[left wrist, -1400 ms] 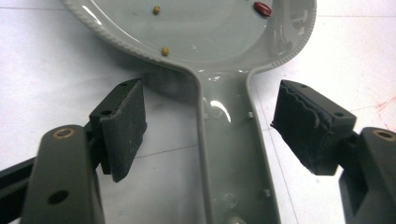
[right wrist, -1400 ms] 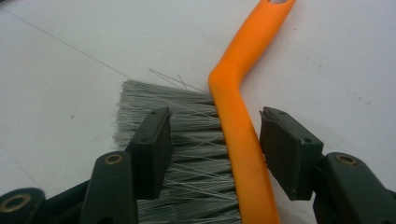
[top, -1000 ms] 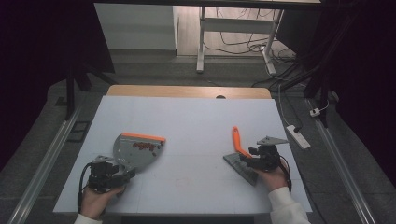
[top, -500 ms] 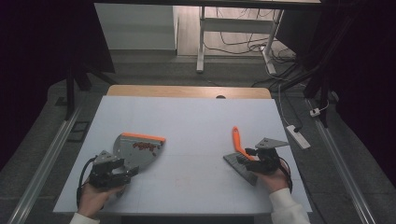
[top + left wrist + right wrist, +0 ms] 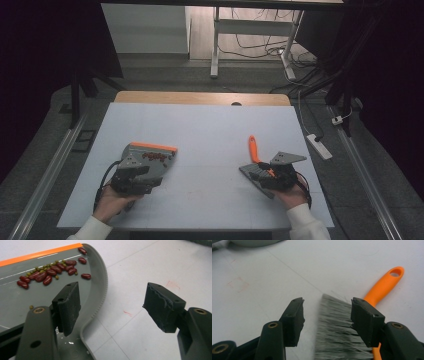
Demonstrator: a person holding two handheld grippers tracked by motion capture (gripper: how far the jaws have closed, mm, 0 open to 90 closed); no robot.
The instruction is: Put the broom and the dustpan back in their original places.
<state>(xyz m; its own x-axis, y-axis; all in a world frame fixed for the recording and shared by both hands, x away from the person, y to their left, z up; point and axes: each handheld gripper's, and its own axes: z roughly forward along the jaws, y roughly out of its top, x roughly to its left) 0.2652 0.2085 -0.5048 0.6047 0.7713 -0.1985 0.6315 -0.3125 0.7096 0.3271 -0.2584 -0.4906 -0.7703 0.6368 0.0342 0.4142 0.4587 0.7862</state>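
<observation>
Backing off a little, the left gripper (image 5: 131,181) is keeping its fingers wide around the grey plastic dustpan (image 5: 37,287) edge; next, close gently, keeping the red beans (image 5: 47,272) inside.

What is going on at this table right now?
A person works at a white table with a hand-held gripper in each hand. The left hand-held gripper stands open beside the grey dustpan, which holds red beans and small green ones along its orange lip. The right hand-held gripper hangs open over the grey bristles of an orange-handled brush lying flat on the table. Neither tool is gripped; the sweeping looks finished.
</observation>
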